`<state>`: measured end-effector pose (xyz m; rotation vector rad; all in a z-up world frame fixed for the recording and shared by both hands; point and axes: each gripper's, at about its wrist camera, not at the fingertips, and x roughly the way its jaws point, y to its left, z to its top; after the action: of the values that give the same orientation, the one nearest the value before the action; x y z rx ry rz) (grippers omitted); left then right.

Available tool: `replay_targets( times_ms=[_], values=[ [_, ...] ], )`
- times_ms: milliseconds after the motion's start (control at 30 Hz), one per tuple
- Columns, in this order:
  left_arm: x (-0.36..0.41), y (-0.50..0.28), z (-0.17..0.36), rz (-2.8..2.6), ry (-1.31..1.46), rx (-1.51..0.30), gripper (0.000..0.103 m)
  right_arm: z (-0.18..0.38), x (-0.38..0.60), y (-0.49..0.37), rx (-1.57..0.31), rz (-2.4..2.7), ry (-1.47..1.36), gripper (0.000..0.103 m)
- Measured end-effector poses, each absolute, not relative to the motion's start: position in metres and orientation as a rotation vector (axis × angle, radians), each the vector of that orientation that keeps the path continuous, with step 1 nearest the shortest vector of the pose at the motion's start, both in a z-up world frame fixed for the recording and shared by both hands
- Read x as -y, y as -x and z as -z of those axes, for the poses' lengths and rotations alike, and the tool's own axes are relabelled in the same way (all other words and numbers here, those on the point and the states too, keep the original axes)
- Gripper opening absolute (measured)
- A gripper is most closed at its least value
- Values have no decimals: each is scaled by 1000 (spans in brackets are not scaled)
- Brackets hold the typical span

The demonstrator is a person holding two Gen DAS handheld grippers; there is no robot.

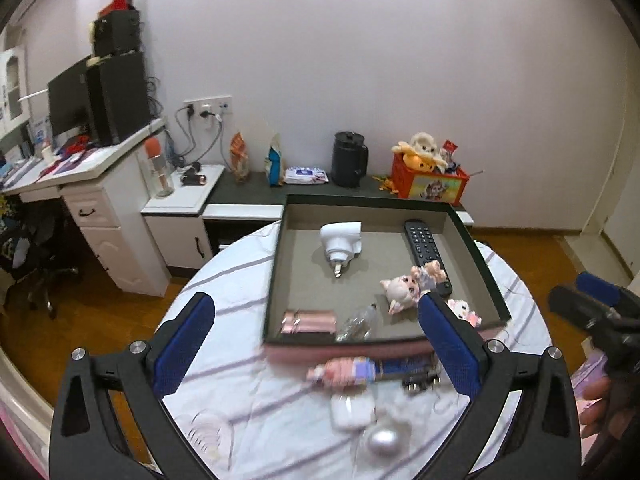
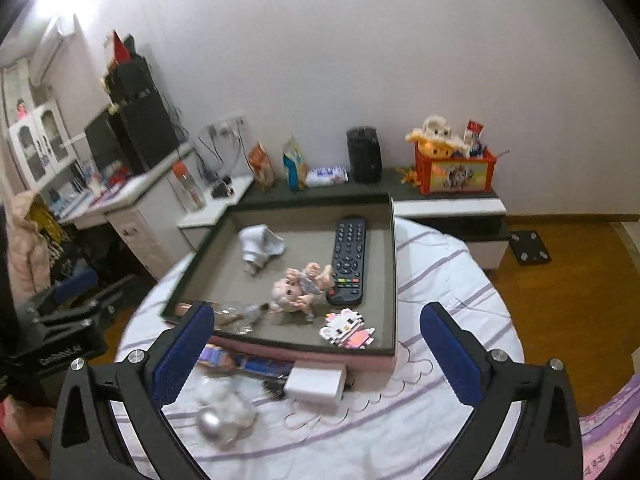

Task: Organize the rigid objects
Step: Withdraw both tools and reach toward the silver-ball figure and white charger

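A shallow dark box (image 1: 276,264) (image 2: 394,264) sits on the round table. It holds a black remote (image 1: 424,246) (image 2: 349,266), a white plug adapter (image 1: 340,242) (image 2: 260,244), a pig figurine (image 1: 404,288) (image 2: 298,288), a pink-and-white cat toy (image 2: 348,330), a clear small bottle (image 1: 358,322) and a pink case (image 1: 308,320). In front of the box lie a pink-and-blue figure (image 1: 352,370), a white block (image 2: 316,384) (image 1: 352,410) and a silver ball (image 1: 382,440) (image 2: 212,422). My left gripper (image 1: 316,344) and right gripper (image 2: 316,348) are open and empty above the near table edge.
The tablecloth (image 2: 440,292) is white with purple stripes. Behind stand a low cabinet with a black kettle (image 1: 349,160), an orange toy crate (image 1: 430,182) and snack bags. A desk with a monitor (image 1: 68,100) is at left. Wooden floor lies to the right.
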<state>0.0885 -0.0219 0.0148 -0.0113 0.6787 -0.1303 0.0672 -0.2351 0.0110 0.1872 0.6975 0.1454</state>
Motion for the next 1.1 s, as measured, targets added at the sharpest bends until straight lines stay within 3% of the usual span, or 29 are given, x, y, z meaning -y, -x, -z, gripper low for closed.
replay_targets(
  times_ms=[467, 1100],
  values=[
    [-17, 12, -18, 26, 27, -637, 103, -26, 229, 29, -616, -144, -221, 103],
    [-19, 49, -12, 9, 26, -660, 103, -12, 229, 60, -655, -112, -210, 103]
  ],
)
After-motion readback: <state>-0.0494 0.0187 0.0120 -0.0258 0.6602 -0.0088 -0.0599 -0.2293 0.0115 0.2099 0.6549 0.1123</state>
